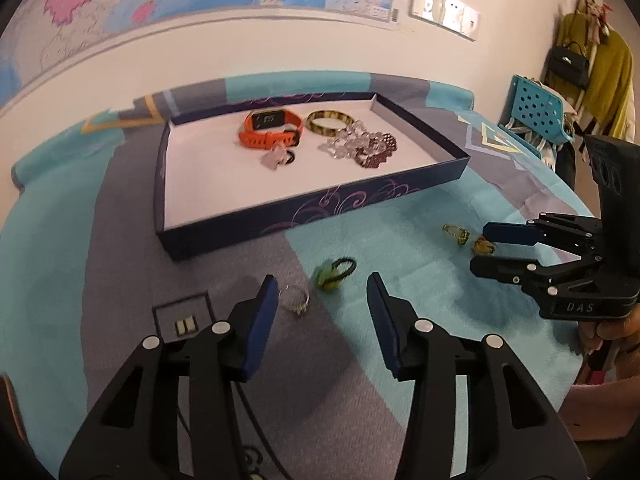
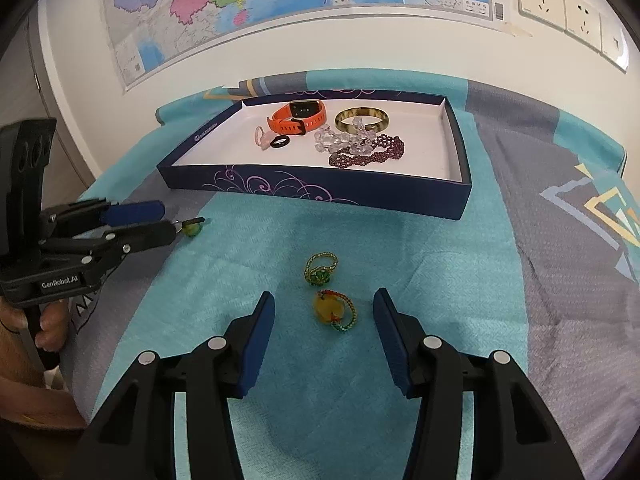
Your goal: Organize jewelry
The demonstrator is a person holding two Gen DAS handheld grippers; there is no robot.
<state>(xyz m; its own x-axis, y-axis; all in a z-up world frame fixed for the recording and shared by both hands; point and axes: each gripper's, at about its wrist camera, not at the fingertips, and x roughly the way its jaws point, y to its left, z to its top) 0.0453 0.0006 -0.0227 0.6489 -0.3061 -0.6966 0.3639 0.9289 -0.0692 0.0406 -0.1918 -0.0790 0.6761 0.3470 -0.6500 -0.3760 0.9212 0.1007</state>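
Judging from the layout, the sorting is assessed as a little over half done. Inside the dark blue box [image 2: 460, 148] are seen an orange watch [image 2: 300, 118], a gold bangle [image 2: 362, 119], a clear bead bracelet [image 2: 340, 142], a dark red bead bracelet [image 2: 372, 154], a black ring [image 2: 279, 142] and a pale pink piece [image 2: 262, 138] beside it. Four small items are left on the teal and grey cloth [image 2: 420, 248], all outside the box.

The right gripper [image 2: 324, 316] is held over the cloth with its jaws apart; a yellow bead ring [image 2: 334, 311] lies between them, touched by neither pad. A green bead ring [image 2: 319, 269] lies just beyond it, toward the box.

The left gripper [image 1: 322, 298] is likewise seen with jaws apart and nothing held. A silver ring [image 1: 297, 300] lies just beside its left finger [image 1: 266, 304], and a green stone ring with a black band [image 1: 334, 274] lies just ahead of the gap. A small clear case [image 1: 184, 318] rests near the left finger; its contents cannot be made out.

Remaining work, as judged: four rings are to be moved into the box.
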